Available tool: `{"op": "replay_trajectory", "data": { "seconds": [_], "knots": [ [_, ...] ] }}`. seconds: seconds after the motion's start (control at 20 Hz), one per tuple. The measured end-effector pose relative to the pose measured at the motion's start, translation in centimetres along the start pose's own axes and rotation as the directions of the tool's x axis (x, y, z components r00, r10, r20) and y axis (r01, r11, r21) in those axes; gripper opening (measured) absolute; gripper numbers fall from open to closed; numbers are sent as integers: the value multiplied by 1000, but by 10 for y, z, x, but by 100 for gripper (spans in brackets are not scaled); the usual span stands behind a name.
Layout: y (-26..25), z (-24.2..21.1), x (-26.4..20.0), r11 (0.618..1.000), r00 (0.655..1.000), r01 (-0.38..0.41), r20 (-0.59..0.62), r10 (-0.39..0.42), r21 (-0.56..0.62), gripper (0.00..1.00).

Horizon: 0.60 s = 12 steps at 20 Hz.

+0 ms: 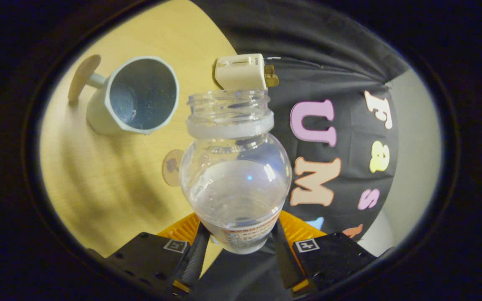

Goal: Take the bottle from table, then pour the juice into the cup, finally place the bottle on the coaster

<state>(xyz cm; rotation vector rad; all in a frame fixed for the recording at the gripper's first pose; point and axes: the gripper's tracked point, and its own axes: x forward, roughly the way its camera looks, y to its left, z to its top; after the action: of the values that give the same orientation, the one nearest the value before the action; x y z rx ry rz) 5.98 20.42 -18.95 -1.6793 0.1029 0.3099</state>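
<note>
**Bottle clamped between the fingers, cup beyond it on the table**

The gripper (239,246) holds a clear bottle (236,175) by its lower body: one finger (191,255) presses on one side and the other finger on the opposite side, so the bottle sits squarely between them. The base with its printed label lies nearest the camera, and the open, uncapped mouth points away from the fingers. A pale ring circles the neck just under the threads. Clear liquid fills part of the rounded body; its exact level is hard to judge through the curved plastic.

The wooden table (111,188) appears tilted in this view. On it, beyond the fingers and off to the left of the bottle's neck, stands a pale cup (138,96) with a faceted rim and a dark interior, its opening turned toward the camera. It stands apart from the bottle's mouth. A flat, round, tan piece, possibly the coaster (83,77), lies just past the cup, with a short handle-like stub joining the two. A small tan disc (170,167) rests on the table close beside the bottle's shoulder.

Just past the bottle's mouth is a cream plug-like block (243,71) with a brass tip.
</note>
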Motion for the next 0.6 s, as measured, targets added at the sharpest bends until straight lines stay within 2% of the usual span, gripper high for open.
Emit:
{"op": "replay_trajectory", "data": {
  "seconds": [0.1, 0.15, 0.25, 0.35, 0.5, 0.6],
  "knots": [
    [14, -1, -2, 986, 996, -91, -10, 93, 142, 78],
    [20, 0, -3, 967, 990, -132, -10, 137, 219, 78],
    [35, -2, -6, 902, 973, -209, -8, 229, 378, 78],
    [47, 1, -5, 789, 946, -282, 20, 324, 545, 78],
    [50, 13, 3, 554, 903, -350, 114, 415, 756, 78],
    [41, 19, 12, 402, 889, -358, 176, 422, 843, 78]
  ]
}}
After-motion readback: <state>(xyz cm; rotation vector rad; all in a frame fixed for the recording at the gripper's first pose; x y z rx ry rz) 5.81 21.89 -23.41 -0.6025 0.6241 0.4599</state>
